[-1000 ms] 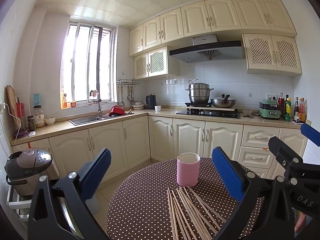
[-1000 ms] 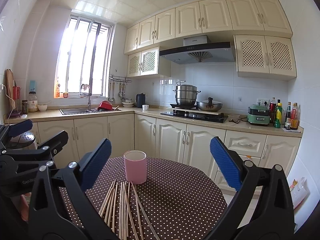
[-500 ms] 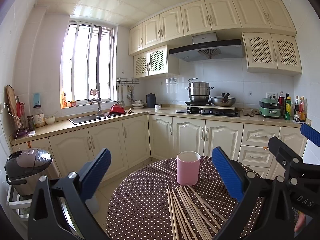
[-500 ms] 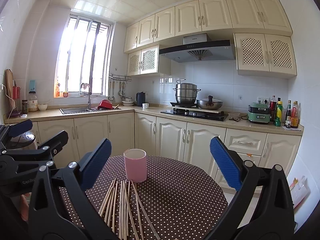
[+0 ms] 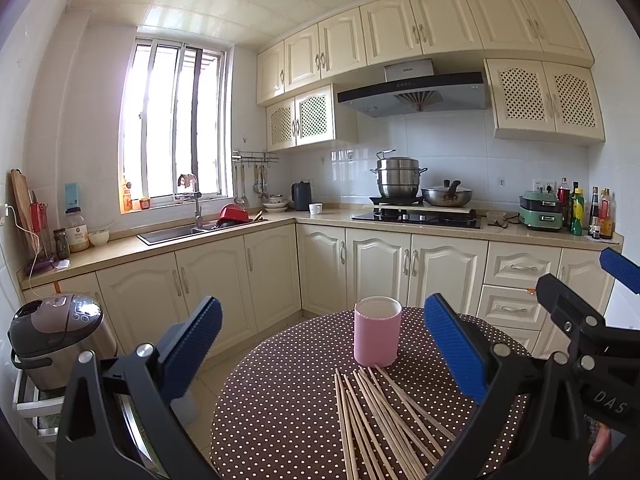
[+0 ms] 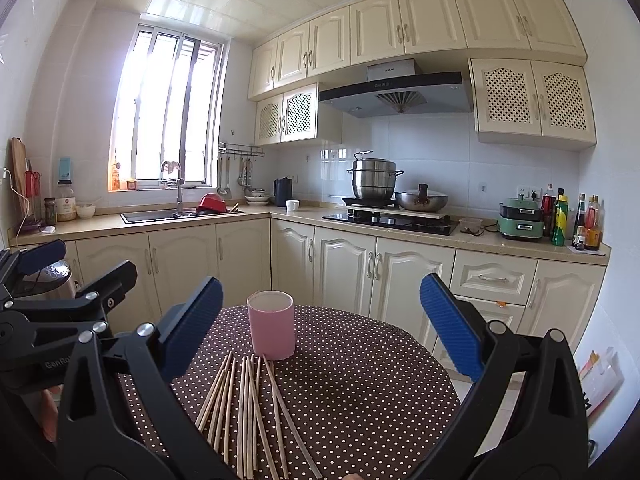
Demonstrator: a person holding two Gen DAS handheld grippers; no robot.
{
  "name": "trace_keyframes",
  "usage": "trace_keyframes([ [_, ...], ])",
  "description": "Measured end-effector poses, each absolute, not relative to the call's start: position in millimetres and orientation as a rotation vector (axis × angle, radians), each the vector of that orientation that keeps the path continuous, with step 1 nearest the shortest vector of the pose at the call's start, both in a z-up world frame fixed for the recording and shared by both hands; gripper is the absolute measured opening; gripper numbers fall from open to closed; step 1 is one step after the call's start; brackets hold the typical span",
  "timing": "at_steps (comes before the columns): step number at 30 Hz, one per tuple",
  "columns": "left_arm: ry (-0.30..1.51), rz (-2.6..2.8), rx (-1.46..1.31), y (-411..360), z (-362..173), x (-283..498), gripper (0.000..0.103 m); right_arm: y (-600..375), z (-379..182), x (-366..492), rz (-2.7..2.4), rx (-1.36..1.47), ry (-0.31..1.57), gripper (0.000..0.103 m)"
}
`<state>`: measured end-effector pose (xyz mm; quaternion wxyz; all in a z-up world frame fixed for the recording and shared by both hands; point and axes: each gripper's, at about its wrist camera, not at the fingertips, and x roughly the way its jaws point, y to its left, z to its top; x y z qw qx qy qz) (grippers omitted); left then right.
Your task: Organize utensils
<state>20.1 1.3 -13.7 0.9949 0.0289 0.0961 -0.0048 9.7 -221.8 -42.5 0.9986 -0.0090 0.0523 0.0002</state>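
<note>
A pink cup (image 5: pixel 377 331) (image 6: pixel 271 325) stands upright on a round table with a brown polka-dot cloth (image 5: pixel 280 400) (image 6: pixel 360 380). Several wooden chopsticks (image 5: pixel 380 420) (image 6: pixel 248 408) lie loose in a fan just in front of the cup. My left gripper (image 5: pixel 320 352) hovers open above the table's near left side, nothing between its blue pads. My right gripper (image 6: pixel 320 332) is open too, held above the table to the right of the chopsticks. Each gripper shows at the edge of the other's view.
Cream kitchen cabinets (image 5: pixel 360 268) and a countertop with a sink (image 5: pixel 176 234), stove and pots (image 5: pixel 400 184) run behind the table. A rice cooker (image 5: pixel 56 332) stands on a low rack at the left. Bottles (image 6: pixel 576 220) line the counter's right end.
Almost nothing differs: both grippers stay open and hover, the views shifting only slightly. The cup and chopsticks have not moved.
</note>
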Motion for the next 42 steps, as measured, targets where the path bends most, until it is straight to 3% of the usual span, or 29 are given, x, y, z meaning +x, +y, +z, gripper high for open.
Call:
trace_keyframes([
  [18,0.296,0.005,0.084,6,-42,62,0.099,-221,-63,49,0.004,-0.002,0.218,0.097],
  [25,0.493,-0.050,0.094,14,-83,104,0.099,-219,-93,88,0.031,0.005,0.367,0.097],
  [32,0.800,-0.048,0.139,27,-155,153,0.099,-215,-137,127,0.063,-0.014,0.533,0.097],
  [42,0.930,-0.047,0.113,40,-201,184,0.099,-213,-183,167,0.106,-0.024,0.712,0.097],
])
